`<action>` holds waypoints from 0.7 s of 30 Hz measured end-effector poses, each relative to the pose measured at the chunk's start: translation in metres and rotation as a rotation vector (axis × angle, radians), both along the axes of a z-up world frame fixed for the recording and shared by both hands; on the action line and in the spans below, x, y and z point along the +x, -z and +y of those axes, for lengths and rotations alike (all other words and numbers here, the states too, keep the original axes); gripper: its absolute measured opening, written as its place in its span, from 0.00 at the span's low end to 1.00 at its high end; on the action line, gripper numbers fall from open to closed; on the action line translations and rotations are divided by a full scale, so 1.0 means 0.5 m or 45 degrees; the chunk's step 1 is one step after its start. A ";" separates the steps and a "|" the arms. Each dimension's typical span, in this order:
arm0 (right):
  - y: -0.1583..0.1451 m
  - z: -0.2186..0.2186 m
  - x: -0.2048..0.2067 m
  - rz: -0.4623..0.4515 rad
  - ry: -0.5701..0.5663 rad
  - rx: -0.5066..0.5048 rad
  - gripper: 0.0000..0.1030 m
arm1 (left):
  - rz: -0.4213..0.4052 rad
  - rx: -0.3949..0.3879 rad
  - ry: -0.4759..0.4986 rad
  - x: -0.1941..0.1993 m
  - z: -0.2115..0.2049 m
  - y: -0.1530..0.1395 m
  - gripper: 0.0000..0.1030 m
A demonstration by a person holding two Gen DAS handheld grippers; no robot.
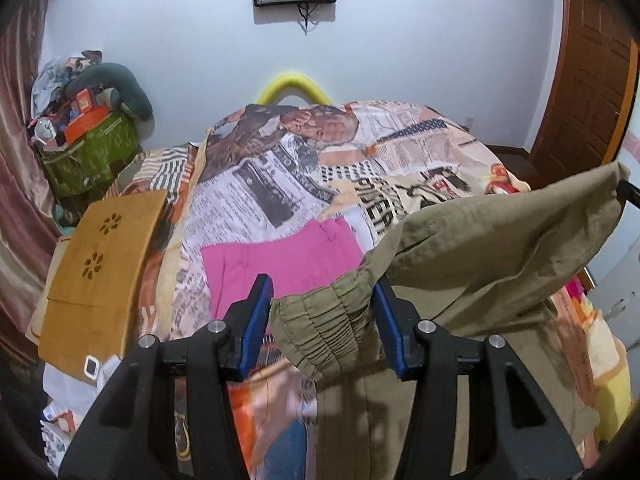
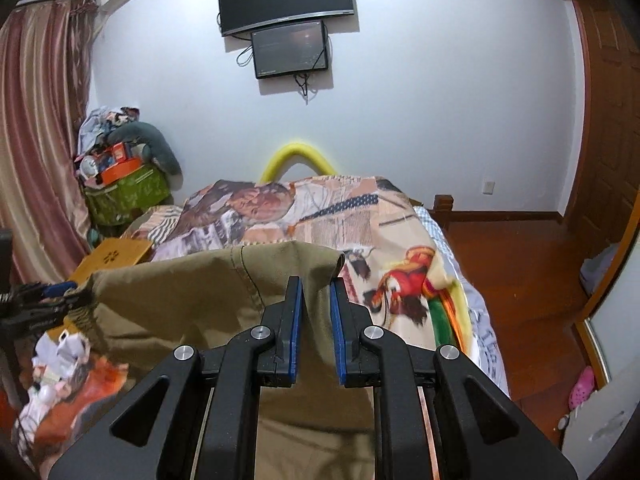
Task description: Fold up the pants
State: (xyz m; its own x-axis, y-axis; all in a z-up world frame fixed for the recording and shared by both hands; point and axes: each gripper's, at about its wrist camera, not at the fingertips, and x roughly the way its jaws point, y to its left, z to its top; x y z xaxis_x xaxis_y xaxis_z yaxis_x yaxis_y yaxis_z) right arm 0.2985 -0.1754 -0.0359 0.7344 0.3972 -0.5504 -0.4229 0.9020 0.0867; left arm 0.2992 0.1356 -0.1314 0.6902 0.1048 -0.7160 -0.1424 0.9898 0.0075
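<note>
— What's under you?
— A bed (image 2: 400,236) with a newspaper-print cover, pink pants (image 1: 280,264) folded on it, white wall behind.
— And the khaki pants (image 1: 500,256)?
— Held above the bed, waistband stretched left to right, legs hanging. My left gripper (image 1: 322,320) pinches the elastic end, my right gripper (image 2: 318,324) the other.

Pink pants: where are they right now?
In the left wrist view the pink pants lie flat mid-bed on the newspaper-print bedspread, beyond the left gripper, left of the held khaki pants.
</note>
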 end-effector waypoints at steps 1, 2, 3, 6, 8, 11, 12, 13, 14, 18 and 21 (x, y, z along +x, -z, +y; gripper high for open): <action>0.004 -0.004 -0.016 0.001 -0.005 -0.011 0.12 | 0.005 0.001 0.009 -0.011 -0.002 0.002 0.49; 0.007 -0.008 -0.027 0.003 -0.007 -0.018 0.12 | 0.010 0.004 0.015 -0.019 -0.005 0.004 0.49; 0.010 -0.011 -0.039 0.008 -0.010 -0.023 0.12 | 0.016 0.010 0.024 -0.029 -0.008 0.006 0.49; 0.022 -0.024 -0.079 0.038 -0.016 -0.030 0.12 | 0.029 0.026 0.047 -0.060 -0.019 0.011 0.49; 0.035 -0.035 -0.113 0.058 -0.015 -0.028 0.12 | 0.037 0.032 0.061 -0.082 -0.025 0.018 0.49; 0.059 -0.052 -0.155 0.108 -0.007 -0.007 0.12 | 0.054 0.032 0.072 -0.119 -0.034 0.036 0.49; 0.069 -0.057 -0.172 0.126 -0.005 -0.008 0.12 | 0.065 0.032 0.073 -0.131 -0.038 0.045 0.49; 0.080 -0.060 -0.184 0.145 -0.004 -0.015 0.12 | 0.075 0.034 0.075 -0.140 -0.040 0.052 0.49; 0.093 -0.062 -0.197 0.171 -0.005 -0.027 0.12 | 0.087 0.043 0.077 -0.150 -0.045 0.060 0.49; 0.149 -0.070 -0.230 0.286 -0.017 -0.055 0.12 | 0.146 0.060 0.083 -0.188 -0.061 0.099 0.49; 0.191 -0.082 -0.259 0.371 -0.019 -0.057 0.12 | 0.178 0.046 0.087 -0.213 -0.063 0.122 0.49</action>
State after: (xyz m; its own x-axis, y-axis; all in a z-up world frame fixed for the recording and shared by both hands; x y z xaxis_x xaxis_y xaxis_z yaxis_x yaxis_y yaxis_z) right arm 0.1691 -0.2165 -0.1315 0.5372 0.3777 -0.7542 -0.3996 0.9014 0.1668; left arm 0.1925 0.1043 -0.1921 0.5906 0.0884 -0.8021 -0.0699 0.9959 0.0582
